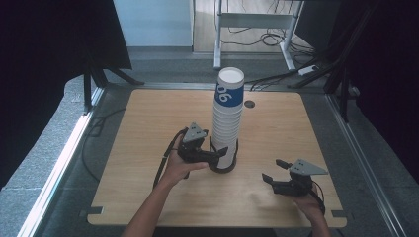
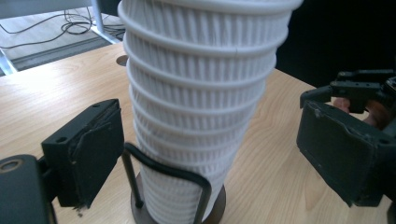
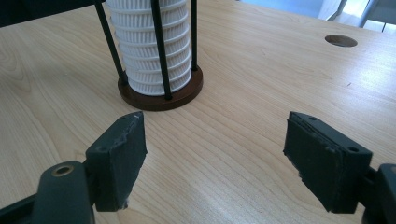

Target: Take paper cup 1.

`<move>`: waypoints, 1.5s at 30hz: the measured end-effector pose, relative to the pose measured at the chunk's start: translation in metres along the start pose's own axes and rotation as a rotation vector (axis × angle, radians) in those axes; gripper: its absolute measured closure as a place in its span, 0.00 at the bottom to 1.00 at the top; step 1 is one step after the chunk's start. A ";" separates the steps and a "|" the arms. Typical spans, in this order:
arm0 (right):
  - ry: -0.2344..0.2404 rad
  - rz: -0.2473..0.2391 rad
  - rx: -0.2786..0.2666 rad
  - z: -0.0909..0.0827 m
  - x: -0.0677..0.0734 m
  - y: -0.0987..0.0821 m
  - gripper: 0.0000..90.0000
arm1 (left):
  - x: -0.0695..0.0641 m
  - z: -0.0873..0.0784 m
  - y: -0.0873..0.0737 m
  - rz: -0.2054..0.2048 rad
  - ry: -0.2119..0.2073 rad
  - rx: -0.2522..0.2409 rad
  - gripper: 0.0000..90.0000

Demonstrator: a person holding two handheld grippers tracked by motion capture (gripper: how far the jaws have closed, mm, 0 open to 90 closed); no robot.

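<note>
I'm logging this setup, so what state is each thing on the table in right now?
Cup stack: upright in its holder, leaning slightly, top cup mouth-up.
Holder: standing on the table, black rods around the stack's base.
Left gripper: jaws open, either side of the stack, pads not pressing on it.
Right gripper: jaws open, nothing between them, apart from the holder.
Table: level, with a small round hole near its far edge.

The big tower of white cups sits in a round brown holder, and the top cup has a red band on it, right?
Not quite: in the high view the top cup has a blue band, not red. The tower of white cups does sit in the round brown holder.
</note>
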State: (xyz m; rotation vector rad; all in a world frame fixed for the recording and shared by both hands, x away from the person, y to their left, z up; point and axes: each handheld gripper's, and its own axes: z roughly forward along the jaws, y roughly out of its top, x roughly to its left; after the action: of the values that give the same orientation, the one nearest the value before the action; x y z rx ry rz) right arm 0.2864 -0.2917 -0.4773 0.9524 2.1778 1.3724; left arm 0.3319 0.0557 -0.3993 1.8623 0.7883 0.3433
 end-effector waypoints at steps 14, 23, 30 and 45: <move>0.004 -0.008 0.003 0.002 0.001 0.000 0.23 | 0.005 0.032 0.010 -0.002 0.034 0.014 0.09; 0.032 0.004 -0.019 0.001 0.004 0.002 0.23 | 0.004 0.037 0.008 0.013 0.042 0.006 0.13; 0.052 0.011 -0.035 -0.001 0.007 0.014 0.22 | 0.005 0.036 0.006 0.024 0.037 -0.003 0.14; 0.112 -0.016 -0.118 -0.008 0.005 0.077 0.20 | 0.005 0.035 0.006 0.035 0.035 0.008 0.14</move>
State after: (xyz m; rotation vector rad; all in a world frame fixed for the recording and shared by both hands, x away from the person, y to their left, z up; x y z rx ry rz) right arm 0.3041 -0.2711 -0.4045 0.8322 2.1507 1.5624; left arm 0.3575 0.0328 -0.4090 1.8838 0.7831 0.3964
